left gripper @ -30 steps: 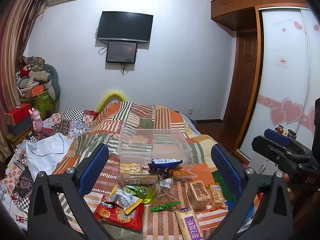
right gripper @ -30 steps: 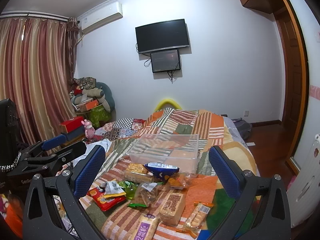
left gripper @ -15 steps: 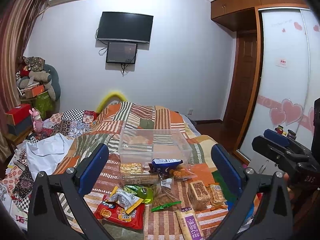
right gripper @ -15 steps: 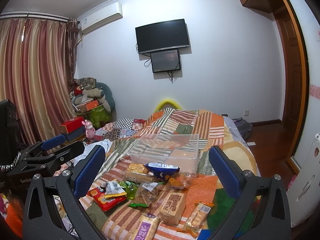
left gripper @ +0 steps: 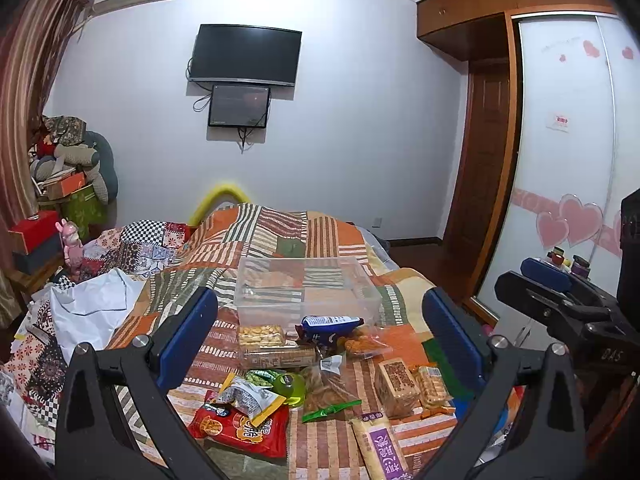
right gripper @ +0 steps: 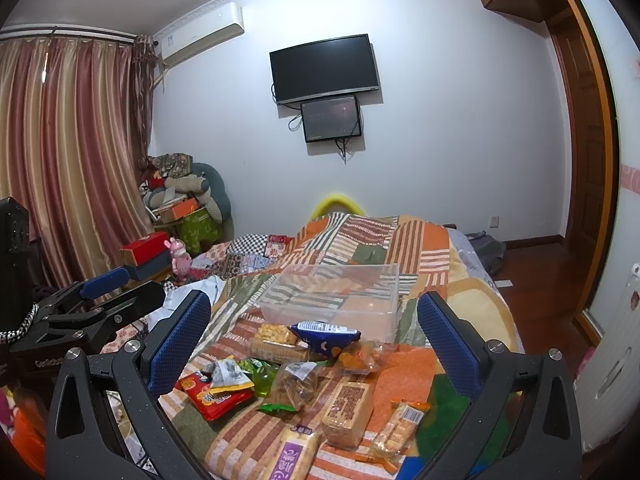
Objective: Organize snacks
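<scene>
Two grippers hang above the near end of the patchwork quilt, and we hold nothing in either. Our left gripper has its blue pads spread wide, and the snacks lie below and ahead, framed between them; our right gripper is parted just as wide over the same pile, seen from further right. Each gripper also shows at the edge of the other's view.

Beyond the pile stands a clear plastic bin, with nothing in it that we can see. Just in front of it lie a tray of yellow crackers and a blue bag. Nearer us sit a red packet with a grey-and-yellow pouch on top, a green cup, a brown cracker block, and a purple-labelled pack at the quilt's near edge.
</scene>
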Motion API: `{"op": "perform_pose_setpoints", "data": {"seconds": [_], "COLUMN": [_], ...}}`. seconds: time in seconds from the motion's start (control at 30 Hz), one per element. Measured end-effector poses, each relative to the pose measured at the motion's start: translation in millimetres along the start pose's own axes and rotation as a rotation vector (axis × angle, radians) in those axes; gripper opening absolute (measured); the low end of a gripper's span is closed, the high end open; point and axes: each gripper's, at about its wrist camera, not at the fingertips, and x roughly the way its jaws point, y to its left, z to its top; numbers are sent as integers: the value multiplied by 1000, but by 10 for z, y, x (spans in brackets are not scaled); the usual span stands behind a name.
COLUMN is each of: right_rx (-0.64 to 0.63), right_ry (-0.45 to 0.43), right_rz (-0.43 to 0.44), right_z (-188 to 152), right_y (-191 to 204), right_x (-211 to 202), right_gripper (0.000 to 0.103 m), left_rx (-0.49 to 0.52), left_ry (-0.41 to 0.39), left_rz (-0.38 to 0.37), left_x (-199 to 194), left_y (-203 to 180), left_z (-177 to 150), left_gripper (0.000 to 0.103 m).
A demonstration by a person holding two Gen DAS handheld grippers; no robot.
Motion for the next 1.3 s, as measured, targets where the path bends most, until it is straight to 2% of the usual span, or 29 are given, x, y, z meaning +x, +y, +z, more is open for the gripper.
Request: {"op": "perform_pose_setpoints", "data": {"seconds": [0.13, 0.27, 0.4, 0.57, 0.63, 0.77, 0.83, 1.1, 1.3], "right_rx": [4, 6, 2, 2, 12, 47, 68, 89, 84], "right_ry": [16, 45, 115, 257, 322, 428, 477, 599, 690], "right_rz": [-4, -19, -24, 11, 35, 74, 92, 111, 125], "right_z": [-15, -59, -176, -443, -577, -787, -902, -1169, -1361], "right_y": [-39, -117, -187, -205, -195, -186, -183, -109, -42], "right_x": [30, 91, 196, 387, 473, 605, 674, 840, 1007], "right_gripper": [103, 103, 102, 86, 76, 62, 58, 57, 57], "left_rx": [6, 4, 7, -2, -8, -16, -22, -82, -128], "left_ry": [10, 52, 131, 229, 258, 312, 353, 449, 535], "left_rz": [4, -14, -6, -13, -8, 33, 50, 81, 64], "left_x": [38, 117, 255, 425, 471, 578, 655, 883, 1085], "left_y": [26, 82, 131, 192, 221, 304, 377, 695, 835], "left_z": [-35, -82, -169, -362, -442, -643, -751, -1057, -1235], "left_gripper": [103, 102, 85, 76, 73, 71, 63, 62, 65]}}
